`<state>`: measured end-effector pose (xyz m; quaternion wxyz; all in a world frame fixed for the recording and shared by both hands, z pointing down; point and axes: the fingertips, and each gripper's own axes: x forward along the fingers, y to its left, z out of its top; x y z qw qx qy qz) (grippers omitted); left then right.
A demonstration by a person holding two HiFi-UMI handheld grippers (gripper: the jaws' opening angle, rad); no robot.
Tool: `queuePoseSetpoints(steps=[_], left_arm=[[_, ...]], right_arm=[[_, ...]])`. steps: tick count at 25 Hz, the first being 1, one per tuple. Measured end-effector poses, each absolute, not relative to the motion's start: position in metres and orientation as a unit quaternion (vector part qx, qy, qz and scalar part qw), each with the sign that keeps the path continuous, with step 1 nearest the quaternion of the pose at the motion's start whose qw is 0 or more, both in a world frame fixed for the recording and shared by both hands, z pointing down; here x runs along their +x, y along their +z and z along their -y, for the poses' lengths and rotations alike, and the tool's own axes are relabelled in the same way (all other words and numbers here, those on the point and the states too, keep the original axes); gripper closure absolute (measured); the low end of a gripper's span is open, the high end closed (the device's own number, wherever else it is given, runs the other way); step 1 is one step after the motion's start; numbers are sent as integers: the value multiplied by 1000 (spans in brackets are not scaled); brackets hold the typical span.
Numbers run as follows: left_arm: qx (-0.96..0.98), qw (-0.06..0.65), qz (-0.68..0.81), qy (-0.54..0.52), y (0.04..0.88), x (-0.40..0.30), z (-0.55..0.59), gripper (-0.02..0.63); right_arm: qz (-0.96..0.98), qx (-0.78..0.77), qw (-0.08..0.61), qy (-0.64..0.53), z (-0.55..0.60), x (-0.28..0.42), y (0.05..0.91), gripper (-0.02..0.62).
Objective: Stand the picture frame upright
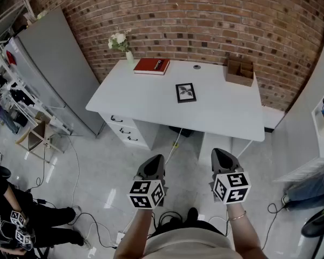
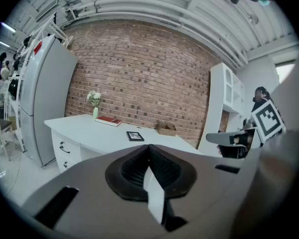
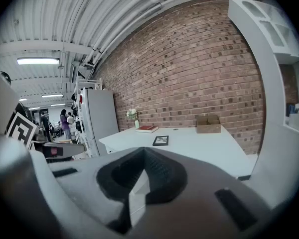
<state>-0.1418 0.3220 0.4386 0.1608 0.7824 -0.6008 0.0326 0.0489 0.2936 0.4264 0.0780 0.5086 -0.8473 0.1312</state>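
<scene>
Jaws all pressed together; picture frame (image 1: 186, 92) lies flat, long axis toward wall (image 1: 205, 15).

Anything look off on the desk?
Only the picture frame: it lies flat, face up, near the middle of the desk instead of standing. The vase stands upright, the red book lies flat and the cardboard box sits at a back corner. Nothing looks spilled or damaged.
</scene>
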Motion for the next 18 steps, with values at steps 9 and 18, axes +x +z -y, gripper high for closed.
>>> queuePoseSetpoints(steps=[9, 18], left_arm=[[782, 149, 604, 37, 435, -114, -306, 614], [776, 140, 613, 40, 427, -110, -293, 612]], right_arm=[[854, 496, 88, 132, -280, 69, 431, 592], [862, 483, 68, 137, -271, 70, 427, 592]])
